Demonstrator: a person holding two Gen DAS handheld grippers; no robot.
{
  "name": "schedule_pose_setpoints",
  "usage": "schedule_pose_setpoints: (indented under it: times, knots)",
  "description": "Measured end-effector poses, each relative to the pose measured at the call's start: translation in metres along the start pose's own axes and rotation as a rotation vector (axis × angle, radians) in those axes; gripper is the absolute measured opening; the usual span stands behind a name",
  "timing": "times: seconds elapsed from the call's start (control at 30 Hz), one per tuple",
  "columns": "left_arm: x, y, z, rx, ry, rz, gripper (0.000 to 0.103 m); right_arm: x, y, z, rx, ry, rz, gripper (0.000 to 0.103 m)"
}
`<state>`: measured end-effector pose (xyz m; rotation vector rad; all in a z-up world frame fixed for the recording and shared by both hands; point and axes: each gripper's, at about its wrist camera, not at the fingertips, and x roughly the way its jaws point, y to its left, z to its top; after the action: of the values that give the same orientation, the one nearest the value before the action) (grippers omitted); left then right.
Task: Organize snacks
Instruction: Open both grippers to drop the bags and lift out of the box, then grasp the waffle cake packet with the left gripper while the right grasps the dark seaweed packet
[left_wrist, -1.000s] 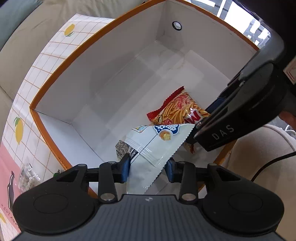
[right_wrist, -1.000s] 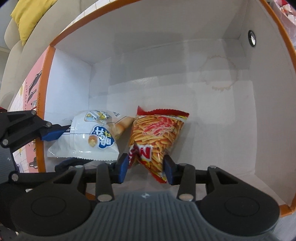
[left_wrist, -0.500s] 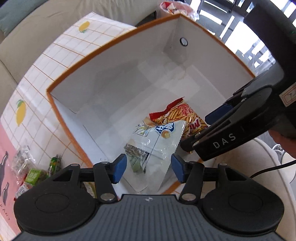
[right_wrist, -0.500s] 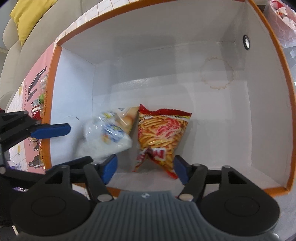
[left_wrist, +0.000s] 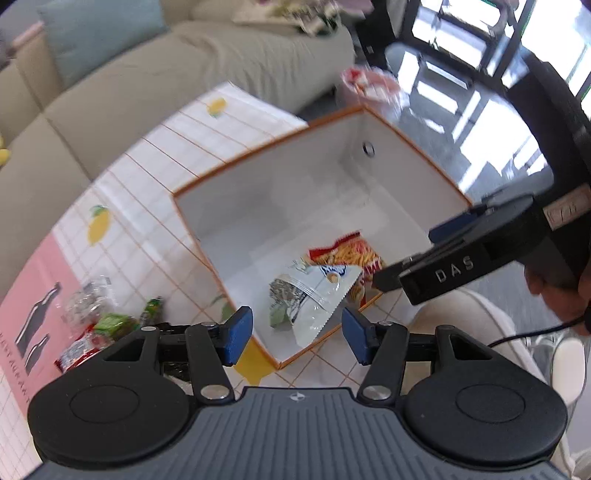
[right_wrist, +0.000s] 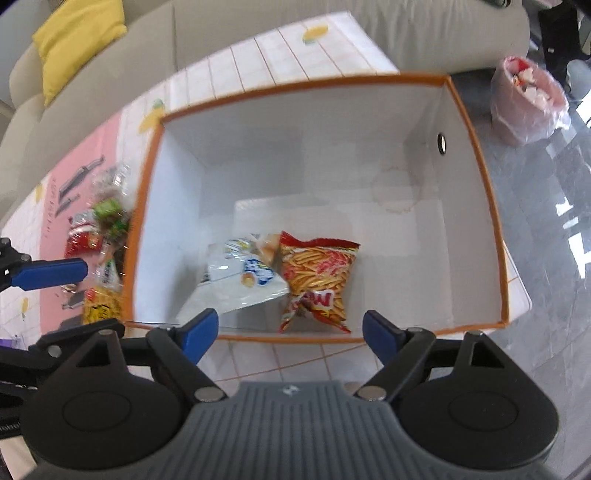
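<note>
1. The left gripper (left_wrist: 297, 334) is hanging above the near edge of the box (left_wrist: 258, 173), pointing steeply down. Its jaws are standing about half open, with nothing between the blue pads.
2. The right gripper (right_wrist: 290, 334) is hovering over the box's (right_wrist: 476, 184) near wall. Its jaws are opening wide, and nothing is gripped between them.
3. The white snack bag (right_wrist: 240, 280) is lying on the box floor, leaning toward the near-left corner; its sawtooth edge is showing in the left wrist view (left_wrist: 317, 295).
4. The red bag of sticks (right_wrist: 317, 277) is lying just beside the white one, touching it, close to the near wall (left_wrist: 351, 258).
5. A pile of loose snacks (right_wrist: 99, 236) is waiting on the table (right_wrist: 258, 55) outside the box's left wall; wrappers are too blurred to name (left_wrist: 107, 325).
6. The box is sitting at the table's right end; a sofa (right_wrist: 92, 92) is running along the far edge.
7. A bin with a plastic liner (right_wrist: 528, 99) is standing on the floor beyond the box's far-right corner.
</note>
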<state>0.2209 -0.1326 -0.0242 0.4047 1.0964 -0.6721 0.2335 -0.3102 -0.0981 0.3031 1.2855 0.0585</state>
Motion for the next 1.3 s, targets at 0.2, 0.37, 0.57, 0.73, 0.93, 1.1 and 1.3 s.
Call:
schedule_pose_setpoints:
  times: [0.2,0.37,0.57,0.73,0.93,1.1,1.3]
  knots:
    - [-0.046,0.004,-0.026,-0.096,-0.14,0.047,0.066,-0.03,0.025,-0.026,-0.007,-0.112,0.07,0.083]
    - [-0.079,0.012,-0.052,-0.185,-0.267,0.115,0.066,-0.054,0.05,-0.051,-0.015,-0.259,0.116,0.083]
    - [-0.092,0.028,-0.094,-0.308,-0.377,0.184,0.069,-0.067,0.087,-0.09,-0.078,-0.448,0.12,0.084]
    - [-0.089,0.04,-0.136,-0.394,-0.399,0.237,0.069,-0.062,0.108,-0.117,-0.083,-0.561,0.14,0.084]
    - [-0.078,0.064,-0.182,-0.556,-0.413,0.197,0.069,-0.033,0.138,-0.136,-0.149,-0.559,0.135,0.087]
    - [-0.067,0.071,-0.206,-0.553,-0.395,0.22,0.069,-0.008,0.157,-0.154,-0.202,-0.633,0.083,0.087]
    - [-0.05,0.087,-0.224,-0.609,-0.344,0.196,0.069,0.016,0.172,-0.159,-0.305,-0.625,0.05,0.092]
